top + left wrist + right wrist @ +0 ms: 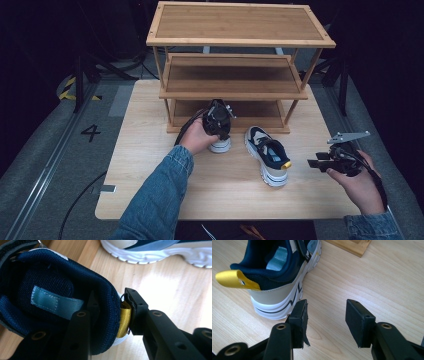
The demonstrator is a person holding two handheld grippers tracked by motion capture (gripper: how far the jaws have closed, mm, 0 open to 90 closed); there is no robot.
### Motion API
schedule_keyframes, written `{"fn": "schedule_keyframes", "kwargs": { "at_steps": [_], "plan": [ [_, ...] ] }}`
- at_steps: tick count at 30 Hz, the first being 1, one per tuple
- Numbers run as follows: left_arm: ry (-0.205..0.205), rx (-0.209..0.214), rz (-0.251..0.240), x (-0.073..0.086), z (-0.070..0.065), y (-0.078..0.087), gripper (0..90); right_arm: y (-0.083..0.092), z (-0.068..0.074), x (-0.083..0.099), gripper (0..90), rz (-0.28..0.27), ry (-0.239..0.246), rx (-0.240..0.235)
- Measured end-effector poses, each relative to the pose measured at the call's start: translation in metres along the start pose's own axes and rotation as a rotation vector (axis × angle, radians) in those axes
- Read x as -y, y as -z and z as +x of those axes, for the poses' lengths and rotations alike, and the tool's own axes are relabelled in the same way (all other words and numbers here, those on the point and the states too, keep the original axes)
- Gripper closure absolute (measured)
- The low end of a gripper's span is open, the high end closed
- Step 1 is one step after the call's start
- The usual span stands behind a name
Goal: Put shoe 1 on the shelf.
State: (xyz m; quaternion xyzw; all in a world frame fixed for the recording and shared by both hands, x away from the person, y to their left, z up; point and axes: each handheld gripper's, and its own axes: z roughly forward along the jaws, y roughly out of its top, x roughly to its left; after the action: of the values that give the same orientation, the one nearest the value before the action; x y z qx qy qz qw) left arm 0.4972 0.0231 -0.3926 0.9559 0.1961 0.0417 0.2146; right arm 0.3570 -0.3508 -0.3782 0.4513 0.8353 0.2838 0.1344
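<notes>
From the high view, your pale wooden table (165, 200) stands on grey floor (45, 150) in a dark room, with a three-tier bamboo shoe rack (240, 30) at its far edge; your left gripper (218, 120) sits on one sneaker (220, 145) just before the rack, the second sneaker (267, 156) lying near right. In the left gripper view, your jaws are clamped on the navy heel collar (110, 315) and yellow pull loop (124, 322). In the right gripper view, your right gripper (325, 317) hangs wide open, empty, beside the second sneaker's heel.
</notes>
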Motion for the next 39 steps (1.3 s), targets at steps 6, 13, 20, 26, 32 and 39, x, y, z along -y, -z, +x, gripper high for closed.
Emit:
{"fn": "schedule_keyframes", "kwargs": {
  "at_steps": [6,13,20,26,32,39],
  "plan": [
    [0.010,-0.073,-0.023,-0.001,-0.004,0.003,62.4,0.001,0.000,-0.002,53.7,-0.010,0.009,0.003],
    [0.025,-0.128,-0.153,0.005,-0.016,0.023,52.4,0.003,0.000,-0.006,53.7,-0.029,0.017,0.001],
    [0.050,-0.168,-0.272,0.018,-0.037,0.054,52.5,0.000,0.001,-0.013,53.7,-0.034,0.034,-0.007],
    [0.223,-0.168,-0.317,0.050,-0.061,0.062,61.8,-0.001,0.003,-0.017,54.6,-0.037,0.042,-0.013],
    [0.324,-0.205,-0.309,0.062,-0.070,0.047,70.4,-0.001,0.004,-0.017,55.4,-0.041,0.040,-0.012],
    [0.365,-0.216,-0.274,0.058,-0.069,0.020,77.8,-0.001,0.003,-0.016,55.7,-0.042,0.044,-0.008]
  ]
}}
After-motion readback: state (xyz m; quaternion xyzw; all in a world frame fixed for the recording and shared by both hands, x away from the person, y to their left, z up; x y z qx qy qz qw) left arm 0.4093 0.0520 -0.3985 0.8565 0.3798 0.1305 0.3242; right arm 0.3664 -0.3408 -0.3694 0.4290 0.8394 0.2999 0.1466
